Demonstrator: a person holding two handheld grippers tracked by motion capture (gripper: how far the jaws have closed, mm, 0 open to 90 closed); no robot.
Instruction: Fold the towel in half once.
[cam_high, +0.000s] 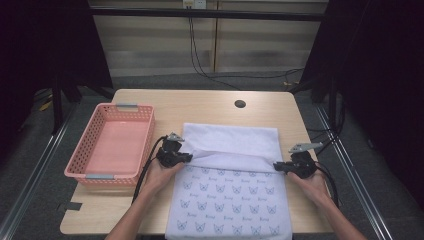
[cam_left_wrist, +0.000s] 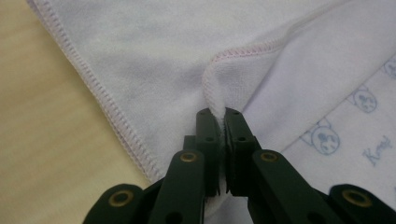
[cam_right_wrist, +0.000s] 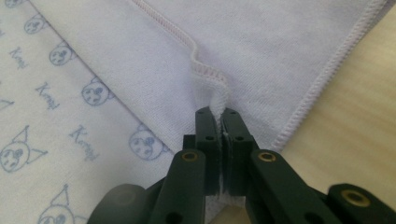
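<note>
Your left gripper (cam_left_wrist: 216, 112) has its 2 black fingers (cam_left_wrist: 208, 126) pressed together on a pinch of the white towel (cam_left_wrist: 154, 51), gripping the stitched hem where it bunches up between them. Your right gripper (cam_right_wrist: 215, 111) does the same on the opposite side: its fingers (cam_right_wrist: 207, 126) are clamped on a raised fold of the hem, with the pink-stitched edge curling up out of the grip.

In the high view, your left gripper (cam_high: 186, 157) holds the towel (cam_high: 230, 137) at its left edge and your right gripper (cam_high: 278, 166) holds it at its right edge, both at about the same height across the cloth. Between them runs a fold line: the far part of the towel shows its plain white side, doubled back over the near part, which shows a pattern of small blue animal faces and script (the lettering is too small to read). Your left hand (cam_high: 162, 175) and right hand (cam_high: 312, 182) sit just behind the grippers, forearms coming in from the near edge.

The towel lies flat on the pale wooden counter (cam_high: 210, 102), centred and slightly to the right, with its near end hanging over the front edge. To the left, just beside your left gripper but apart from the towel, sits a pink perforated basket (cam_high: 90, 135) with grey handles. A small dark round hole (cam_high: 240, 104) marks the counter beyond the towel.
</note>
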